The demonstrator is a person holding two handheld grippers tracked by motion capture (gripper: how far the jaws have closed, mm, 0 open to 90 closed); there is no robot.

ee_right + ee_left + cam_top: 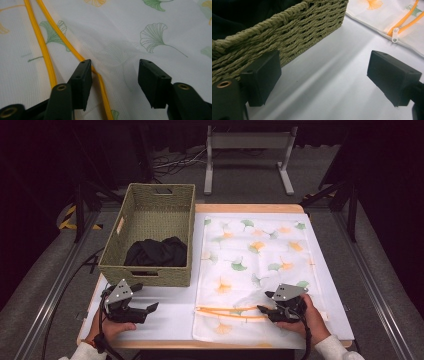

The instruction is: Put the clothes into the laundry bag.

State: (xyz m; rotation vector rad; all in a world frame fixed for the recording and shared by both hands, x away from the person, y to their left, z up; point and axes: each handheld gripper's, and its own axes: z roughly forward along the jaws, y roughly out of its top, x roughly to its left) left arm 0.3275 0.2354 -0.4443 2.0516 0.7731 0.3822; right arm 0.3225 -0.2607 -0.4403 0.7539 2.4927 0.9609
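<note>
From the high view we are seeing the whole table [165, 320]: a white mesh bag [255, 265] printed with green and orange ginkgo leaves is lying flat across the right half, just beside a woven green basket [150, 270] on the left. A dark cloth [156, 252] is sitting bunched inside the basket. Our right tongs [264, 310] are resting at the bag's near edge, next to the orange zipper [230, 312] that is running across the bag's near end. Our left tongs [150, 309] are sitting on bare table in front of the basket, well apart from the bag.

The right gripper view is giving us what the high view cannot: the mesh bag [140, 30] is a fine, half-transparent net with thin outlined leaves, and the orange zipper [45, 50] is lying parted into two tapes. One tape is passing right beside the left-hand jaw of the right tongs [113, 75], and a raised fold of mesh is standing between the jaws. The jaws are standing apart, and we are not seeing the pads pressing on the fabric.

The left gripper view is showing the basket [294, 32] wall close up, with a white zipper pull [395, 36] at the end of the orange tapes further off. The left tongs [323, 75] are gaping wide with nothing between them.
</note>
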